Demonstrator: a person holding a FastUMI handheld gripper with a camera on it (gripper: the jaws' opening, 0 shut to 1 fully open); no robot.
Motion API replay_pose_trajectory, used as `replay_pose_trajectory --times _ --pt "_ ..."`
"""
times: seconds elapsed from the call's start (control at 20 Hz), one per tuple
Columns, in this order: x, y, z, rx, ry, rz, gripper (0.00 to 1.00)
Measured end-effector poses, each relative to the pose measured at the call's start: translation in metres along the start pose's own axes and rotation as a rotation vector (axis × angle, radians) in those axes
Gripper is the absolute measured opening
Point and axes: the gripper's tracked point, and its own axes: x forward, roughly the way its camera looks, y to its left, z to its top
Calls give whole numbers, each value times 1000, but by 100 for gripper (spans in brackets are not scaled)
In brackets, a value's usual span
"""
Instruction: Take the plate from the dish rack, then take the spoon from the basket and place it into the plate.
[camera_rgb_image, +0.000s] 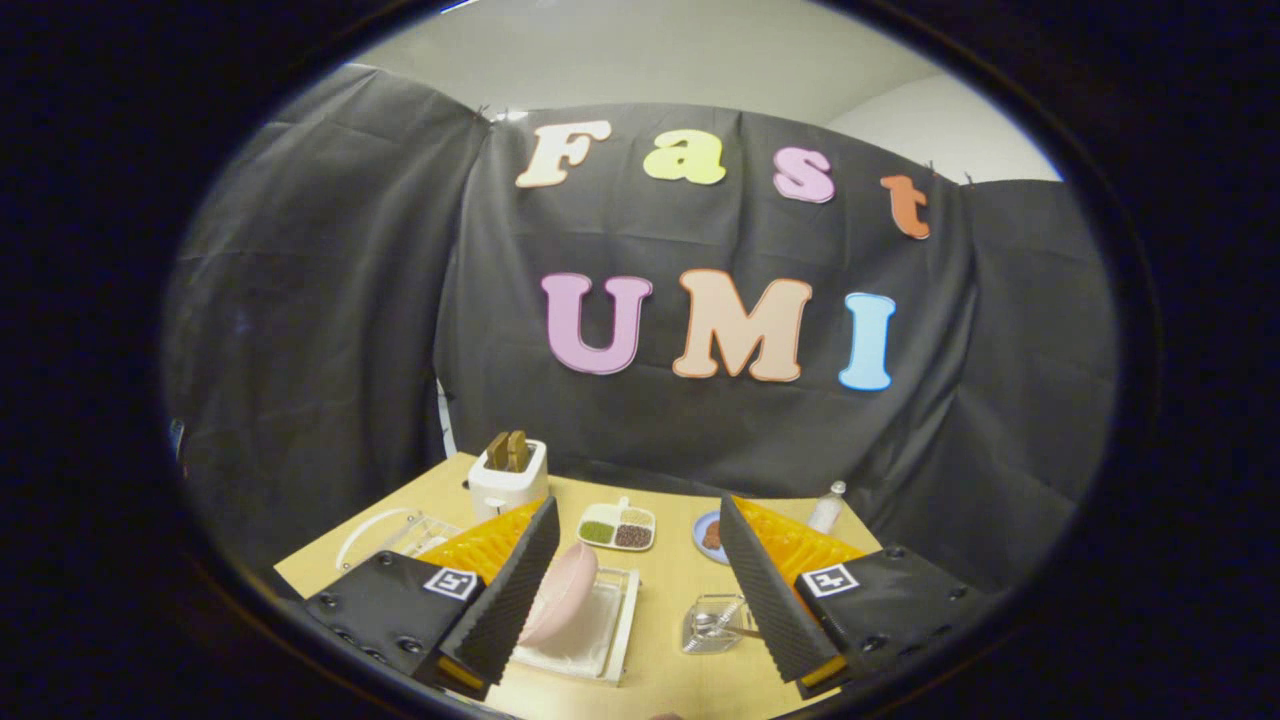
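My gripper is held above the near end of a wooden table, jaws spread wide and nothing between them. A pink plate stands on edge in a white dish rack, just inside the left finger. A small clear basket holds a metal spoon, close to the right finger. Both lie below and slightly ahead of the fingertips.
Farther along the table stand a white toaster with toast in it, a divided dish of beans, a small blue saucer and a clear bottle. A white wire frame lies at the left edge.
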Motion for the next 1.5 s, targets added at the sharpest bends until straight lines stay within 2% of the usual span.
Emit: replay_pose_trajectory --times 0.55,1.0,1.3,1.5 --pt "66 26 -40 -110 351 63 100" --pt "113 47 -96 -227 593 88 100" --pt "121 57 -138 -305 752 109 100" --pt "117 66 -166 -309 863 134 100"
